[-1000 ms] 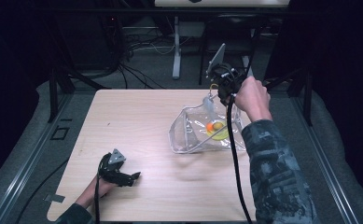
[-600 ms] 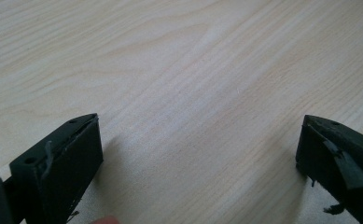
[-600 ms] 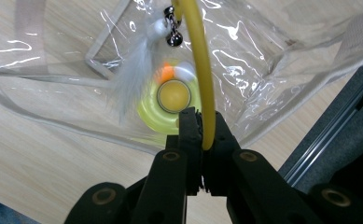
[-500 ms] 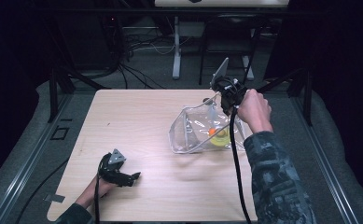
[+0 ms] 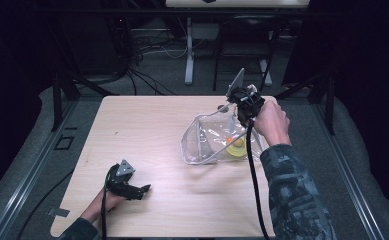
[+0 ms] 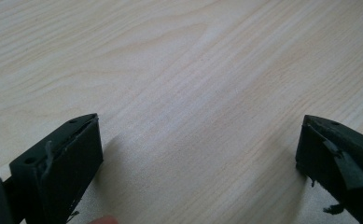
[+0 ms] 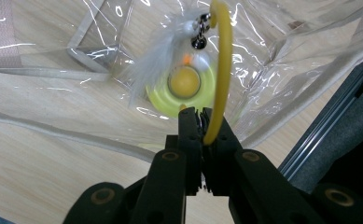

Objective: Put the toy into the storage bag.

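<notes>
Evidently right gripper (image 7: 202,122) pinches yellow ring (image 7: 222,70) above clear bag (image 5: 207,142)

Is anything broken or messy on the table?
Nothing is spilled or broken. The clear plastic bag lies crumpled and open, which looks a bit messy. The right tool pinches a yellow stick with a white feather dangling over the bag. The left tool is open above bare table.

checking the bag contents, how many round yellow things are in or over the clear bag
2: a yellow disc toy lying inside the clear plastic bag, and a yellow ring with a white feather, clamped in the right gripper above the bag. The bag's folds may hide more.
</notes>
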`<action>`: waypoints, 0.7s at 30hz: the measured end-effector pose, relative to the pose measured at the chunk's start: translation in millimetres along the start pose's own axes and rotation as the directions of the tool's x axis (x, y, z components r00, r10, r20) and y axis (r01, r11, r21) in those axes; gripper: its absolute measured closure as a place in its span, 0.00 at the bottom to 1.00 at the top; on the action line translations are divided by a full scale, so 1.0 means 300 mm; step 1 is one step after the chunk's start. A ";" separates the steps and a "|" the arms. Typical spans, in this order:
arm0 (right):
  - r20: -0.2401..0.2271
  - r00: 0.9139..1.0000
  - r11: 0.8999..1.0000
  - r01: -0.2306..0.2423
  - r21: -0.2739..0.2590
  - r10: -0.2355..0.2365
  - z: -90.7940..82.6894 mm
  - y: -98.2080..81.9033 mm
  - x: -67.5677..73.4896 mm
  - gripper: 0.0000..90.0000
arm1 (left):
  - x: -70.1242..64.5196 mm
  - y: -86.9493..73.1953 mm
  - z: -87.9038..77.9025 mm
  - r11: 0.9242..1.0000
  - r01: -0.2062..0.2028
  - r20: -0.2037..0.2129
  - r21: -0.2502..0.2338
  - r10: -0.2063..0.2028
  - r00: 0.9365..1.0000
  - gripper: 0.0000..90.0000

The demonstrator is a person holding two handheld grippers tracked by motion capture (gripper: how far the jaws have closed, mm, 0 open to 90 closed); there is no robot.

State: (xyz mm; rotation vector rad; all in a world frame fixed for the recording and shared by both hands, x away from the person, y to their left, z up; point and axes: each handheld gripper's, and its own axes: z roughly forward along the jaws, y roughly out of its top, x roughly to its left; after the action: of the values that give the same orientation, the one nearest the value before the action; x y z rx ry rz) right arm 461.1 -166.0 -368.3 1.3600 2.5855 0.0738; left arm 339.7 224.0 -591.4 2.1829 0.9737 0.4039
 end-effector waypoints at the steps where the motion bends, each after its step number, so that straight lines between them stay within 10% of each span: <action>1: -0.001 1.000 1.000 -0.001 -0.002 0.001 0.000 0.000 -0.001 0.95 | 0.000 0.000 0.000 1.000 0.000 0.000 0.000 0.000 1.000 0.00; 10: -0.055 0.998 0.998 0.008 -0.067 -0.012 -0.037 -0.028 0.000 0.75 | 0.000 0.000 0.000 1.000 -0.004 0.002 0.001 0.004 1.000 0.00; 21: -0.074 0.997 0.995 -0.028 -0.098 0.021 -0.122 -0.101 -0.010 0.18 | 0.000 0.000 0.000 1.000 -0.002 0.001 0.000 0.002 1.000 0.01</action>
State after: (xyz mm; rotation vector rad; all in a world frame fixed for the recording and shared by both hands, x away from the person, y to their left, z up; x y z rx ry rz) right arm 430.5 -183.5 -336.7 1.3779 2.5864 0.2567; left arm 339.6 223.9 -591.4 2.1840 0.9712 0.4035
